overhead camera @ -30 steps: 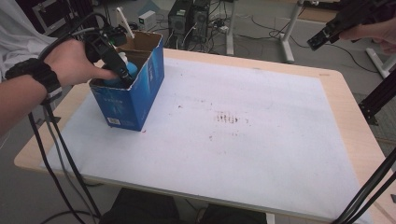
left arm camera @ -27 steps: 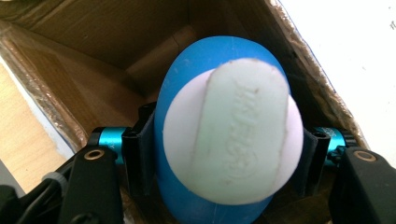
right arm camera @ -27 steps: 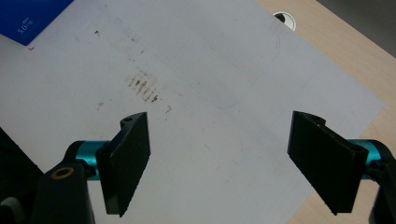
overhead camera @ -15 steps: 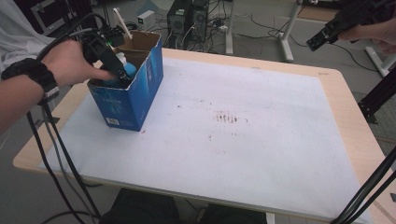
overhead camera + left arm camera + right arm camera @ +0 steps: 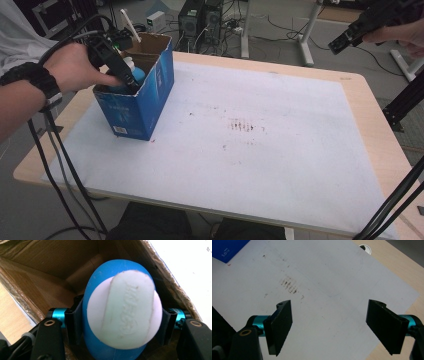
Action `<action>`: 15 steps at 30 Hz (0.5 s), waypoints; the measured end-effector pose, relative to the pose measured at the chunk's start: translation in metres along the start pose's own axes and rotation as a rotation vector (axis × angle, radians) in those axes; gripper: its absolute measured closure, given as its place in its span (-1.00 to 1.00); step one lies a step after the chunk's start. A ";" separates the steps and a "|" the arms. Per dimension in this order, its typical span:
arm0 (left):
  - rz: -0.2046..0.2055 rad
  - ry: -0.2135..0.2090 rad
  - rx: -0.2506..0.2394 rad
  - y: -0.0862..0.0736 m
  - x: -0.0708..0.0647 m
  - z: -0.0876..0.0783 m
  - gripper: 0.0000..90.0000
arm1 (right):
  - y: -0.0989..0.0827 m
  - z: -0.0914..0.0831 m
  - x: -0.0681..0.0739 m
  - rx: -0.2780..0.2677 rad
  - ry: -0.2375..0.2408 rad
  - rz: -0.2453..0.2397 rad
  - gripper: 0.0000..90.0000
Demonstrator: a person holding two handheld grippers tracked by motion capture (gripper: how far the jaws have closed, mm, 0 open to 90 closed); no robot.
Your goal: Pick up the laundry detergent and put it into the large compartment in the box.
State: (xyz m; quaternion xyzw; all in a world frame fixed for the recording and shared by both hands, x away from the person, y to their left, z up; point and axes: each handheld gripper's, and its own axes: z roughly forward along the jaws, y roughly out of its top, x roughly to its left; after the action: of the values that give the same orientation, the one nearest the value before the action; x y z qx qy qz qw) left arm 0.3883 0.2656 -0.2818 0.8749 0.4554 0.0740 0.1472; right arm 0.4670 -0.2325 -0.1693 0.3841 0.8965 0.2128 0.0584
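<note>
A blue cardboard box (image 5: 145,100) stands open-topped at the table's left. My left gripper (image 5: 131,82) reaches down into it, and its pads press on the sides of a blue bottle (image 5: 117,285) with a white oval cap (image 5: 127,312). The jaws have just been easing open slightly, with the bottle still between them. In the high view the bottle (image 5: 136,75) peeks out at the box's rim. My right gripper (image 5: 345,42) is held high over the far right corner. In the right gripper view this gripper (image 5: 329,325) stands open over the white mat, with nothing between its pads.
A white mat (image 5: 280,165) covers most of the wooden table (image 5: 372,105), with brown stains (image 5: 245,125) near its middle. Black cables (image 5: 55,165) hang off the left edge. Computer cases (image 5: 202,22) and stand legs are on the floor behind the table.
</note>
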 end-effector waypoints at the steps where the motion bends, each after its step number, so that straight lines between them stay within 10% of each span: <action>1: -0.001 -0.001 0.000 0.000 0.000 0.000 -0.18 | 0.000 0.000 0.000 0.001 0.000 0.001 -0.54; 15: 0.016 0.002 -0.003 -0.002 -0.001 -0.002 -0.28 | -0.001 -0.001 0.000 -0.004 0.001 -0.002 -0.54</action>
State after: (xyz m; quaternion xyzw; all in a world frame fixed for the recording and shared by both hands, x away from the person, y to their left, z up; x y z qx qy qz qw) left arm 0.3857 0.2663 -0.2806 0.8783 0.4484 0.0765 0.1474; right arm 0.4660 -0.2331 -0.1682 0.3828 0.8966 0.2145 0.0590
